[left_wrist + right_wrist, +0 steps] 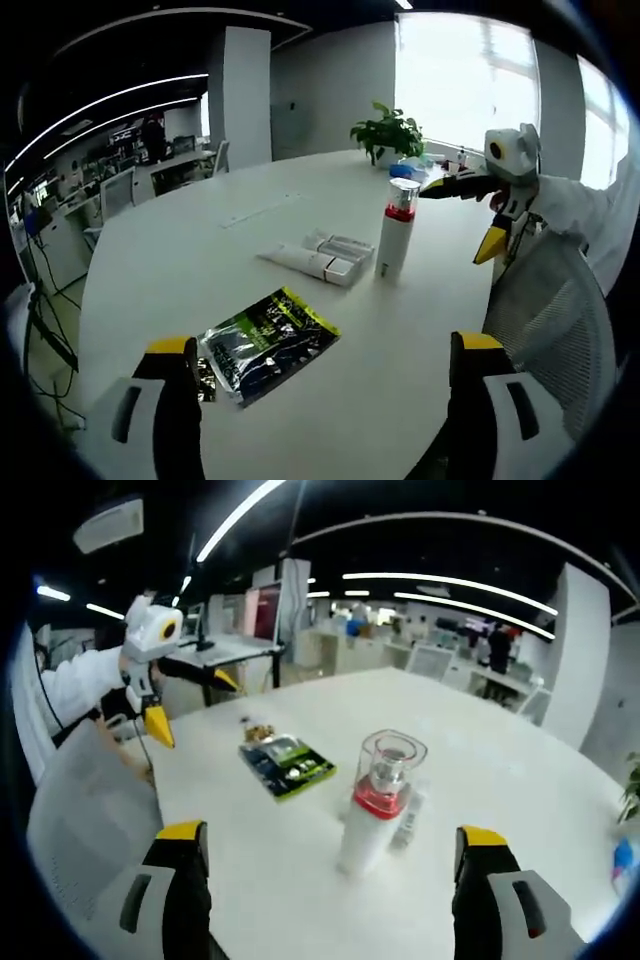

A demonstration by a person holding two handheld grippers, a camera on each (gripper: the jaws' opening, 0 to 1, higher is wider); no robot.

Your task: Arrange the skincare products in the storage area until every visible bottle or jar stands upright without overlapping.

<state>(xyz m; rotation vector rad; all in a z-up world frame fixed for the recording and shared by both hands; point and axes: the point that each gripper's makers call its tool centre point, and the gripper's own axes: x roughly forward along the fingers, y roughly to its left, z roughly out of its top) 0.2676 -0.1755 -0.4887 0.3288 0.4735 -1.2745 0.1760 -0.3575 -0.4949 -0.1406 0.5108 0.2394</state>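
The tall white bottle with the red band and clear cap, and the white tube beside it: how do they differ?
The tall white bottle with the red band and clear cap stands upright; the white tube lies flat on the round white table. The bottle is a straight cylinder, while the tube looks flatter and tapers toward one end. The bottle carries red and a transparent cap; the tube looks white all over. Both are mostly white and sit close together on the table.
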